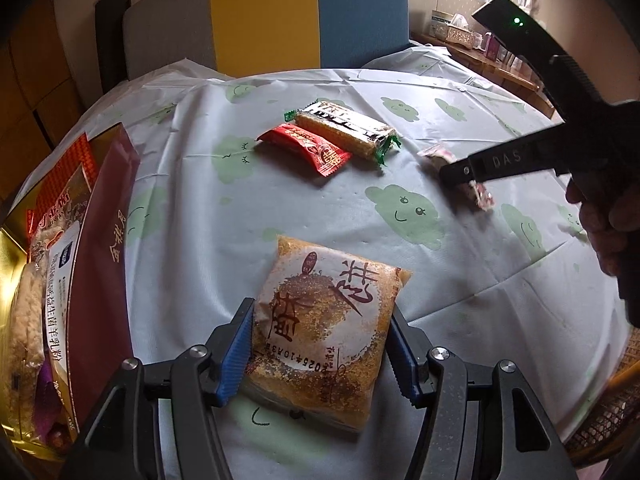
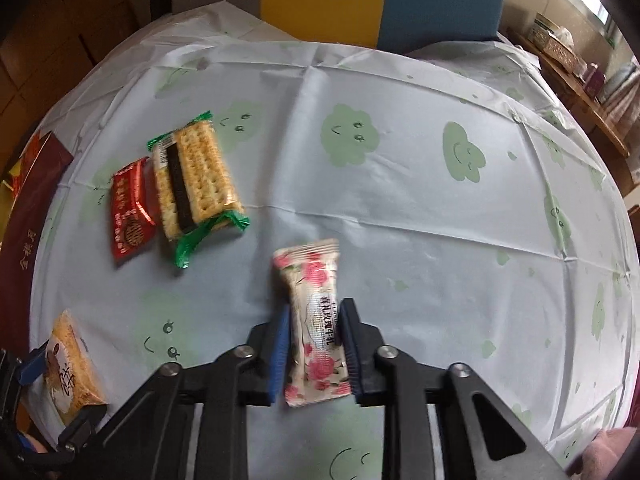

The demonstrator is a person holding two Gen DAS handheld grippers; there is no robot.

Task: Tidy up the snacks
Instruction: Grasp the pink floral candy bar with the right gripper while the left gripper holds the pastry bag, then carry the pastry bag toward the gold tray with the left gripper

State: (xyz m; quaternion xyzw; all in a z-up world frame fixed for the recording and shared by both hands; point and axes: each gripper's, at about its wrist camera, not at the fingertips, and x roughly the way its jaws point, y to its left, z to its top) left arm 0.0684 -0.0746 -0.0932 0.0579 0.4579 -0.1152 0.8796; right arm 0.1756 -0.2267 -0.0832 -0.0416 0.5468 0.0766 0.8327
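An orange pastry packet (image 1: 320,332) lies on the tablecloth, and my left gripper (image 1: 320,308) is shut on it, its blue pads (image 1: 236,352) against both long edges. The same packet (image 2: 70,364) and left gripper (image 2: 52,384) show at the lower left of the right wrist view. My right gripper (image 2: 316,306) is shut on a white candy packet with pink roses (image 2: 316,280), which rests on the cloth and sticks out past the fingertips. In the left wrist view, the right gripper (image 1: 460,174) comes in from the right over that candy (image 1: 482,196).
A red packet (image 1: 306,148) and a green-ended cracker packet (image 1: 344,130) lie side by side mid-table. A maroon and gold box (image 1: 100,240) holding other snacks stands at the left edge. A yellow and blue chair back (image 1: 280,20) is behind the table; a wicker basket (image 1: 608,412) lies lower right.
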